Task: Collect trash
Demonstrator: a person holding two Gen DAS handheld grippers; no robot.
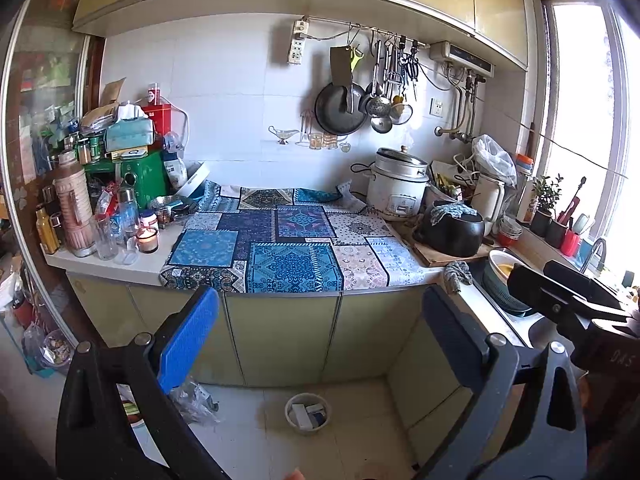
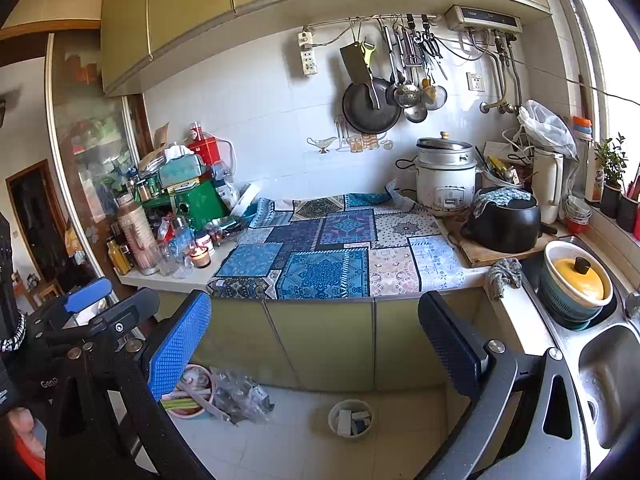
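Note:
A small round waste bin (image 1: 307,413) stands on the floor in front of the cabinets, with boxes and paper inside; it also shows in the right wrist view (image 2: 351,417). My left gripper (image 1: 320,332) is open and empty, held in the air before the counter. My right gripper (image 2: 316,340) is open and empty, at about the same height. The right gripper's body shows at the right edge of the left wrist view (image 1: 568,300). The left gripper shows at the left of the right wrist view (image 2: 92,304). A blue patchwork cloth (image 1: 288,248) covers the counter (image 2: 324,256).
Bottles, jars and a lit candle (image 1: 147,239) crowd the counter's left end. A rice cooker (image 2: 445,178) and a black pot (image 2: 504,220) stand at the right. A sink (image 2: 608,372) holds a colander with a yellow lid (image 2: 576,276). A crumpled plastic bag (image 2: 240,394) and a pink basin (image 2: 192,392) lie on the floor.

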